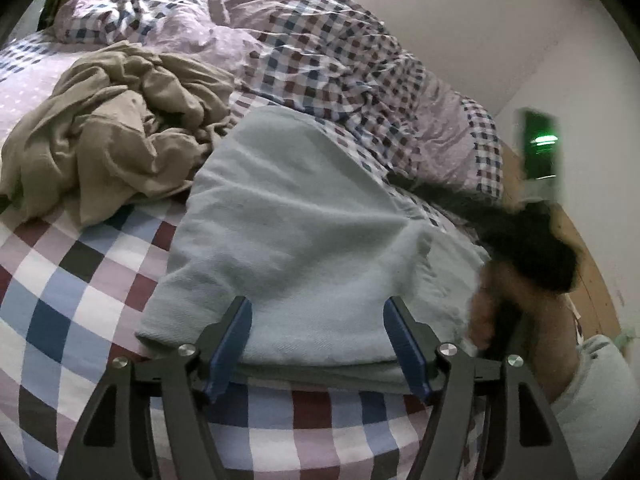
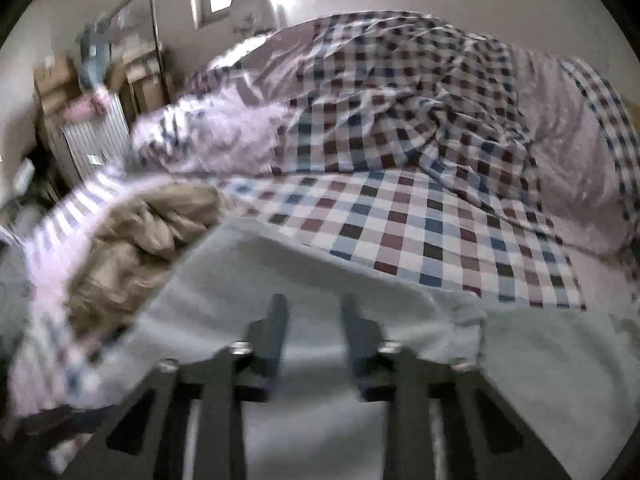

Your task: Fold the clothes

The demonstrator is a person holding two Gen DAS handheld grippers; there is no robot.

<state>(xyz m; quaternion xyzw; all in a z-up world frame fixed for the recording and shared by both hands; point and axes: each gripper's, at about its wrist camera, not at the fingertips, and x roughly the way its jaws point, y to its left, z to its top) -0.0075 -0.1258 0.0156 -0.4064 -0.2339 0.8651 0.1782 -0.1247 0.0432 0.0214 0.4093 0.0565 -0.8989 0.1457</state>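
A pale blue cloth lies folded on the checked bed sheet, with its folded edge nearest me. My left gripper is open wide at that edge, and the cloth lies between its blue pads without being pinched. A hand grips the other tool at the cloth's right side, blurred. In the right wrist view my right gripper hovers over the pale blue cloth. Its fingers stand a little apart with nothing pinched, and the frame is blurred. A crumpled tan garment lies left of the cloth.
A rumpled checked duvet is heaped along the far side of the bed. Bare checked sheet shows beyond the cloth. A radiator and cardboard boxes stand by the far left wall. A pale sleeve is at right.
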